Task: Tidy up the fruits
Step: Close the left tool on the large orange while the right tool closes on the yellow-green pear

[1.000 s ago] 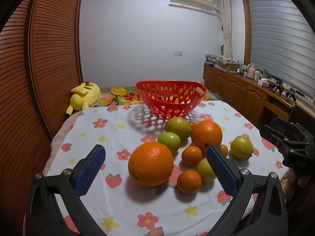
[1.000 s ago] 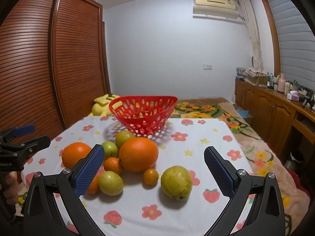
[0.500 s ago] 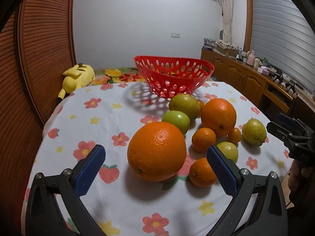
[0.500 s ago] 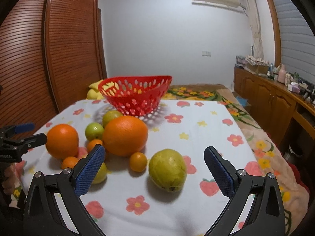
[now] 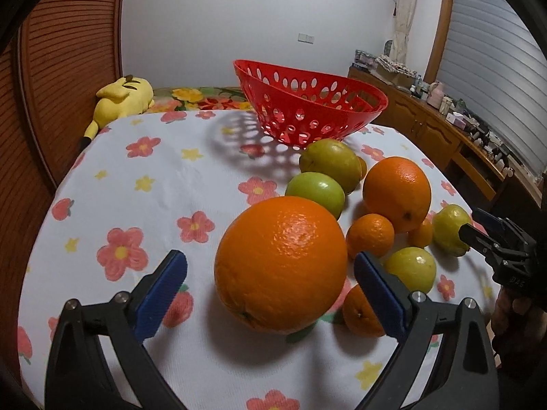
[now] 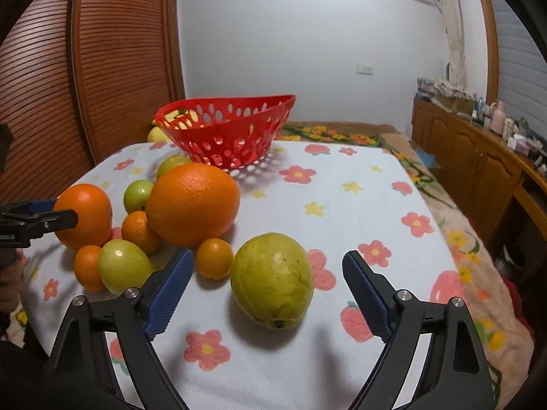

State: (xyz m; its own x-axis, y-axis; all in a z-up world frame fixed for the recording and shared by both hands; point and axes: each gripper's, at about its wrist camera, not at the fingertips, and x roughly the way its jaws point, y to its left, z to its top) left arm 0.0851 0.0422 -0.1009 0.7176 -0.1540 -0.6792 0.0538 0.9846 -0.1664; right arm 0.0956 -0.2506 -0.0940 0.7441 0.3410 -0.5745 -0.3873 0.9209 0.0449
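Left hand-held gripper [image 5: 270, 287] wide, jaws closing, big orange [image 5: 280, 263] between the blue pads [image 5: 164, 290], not pressed yet; pad at 3 o'clock looks almost touching, can't tell. Right hand-held gripper [image 6: 268, 290] also wide and closing, yellow-green guava [image 6: 271, 280] between its pads [image 6: 169, 294], clear gap both sides. Both fruits sit on the floral-cloth worktop [image 6: 342, 212]. From the guava, small tangerine [image 6: 214, 258] at 9 o'clock just beside it, second large orange [image 6: 193, 203] at 11 o'clock touching the tangerine. Rest of the fruit cluster, greens and small oranges, packed further at 9–10 o'clock. Red perforated basket [image 6: 225, 130] at far 12 o'clock, upright, no fruit seen inside. Yellow plush toy [image 5: 123, 99] beyond worktop edge, 11 o'clock in left view.
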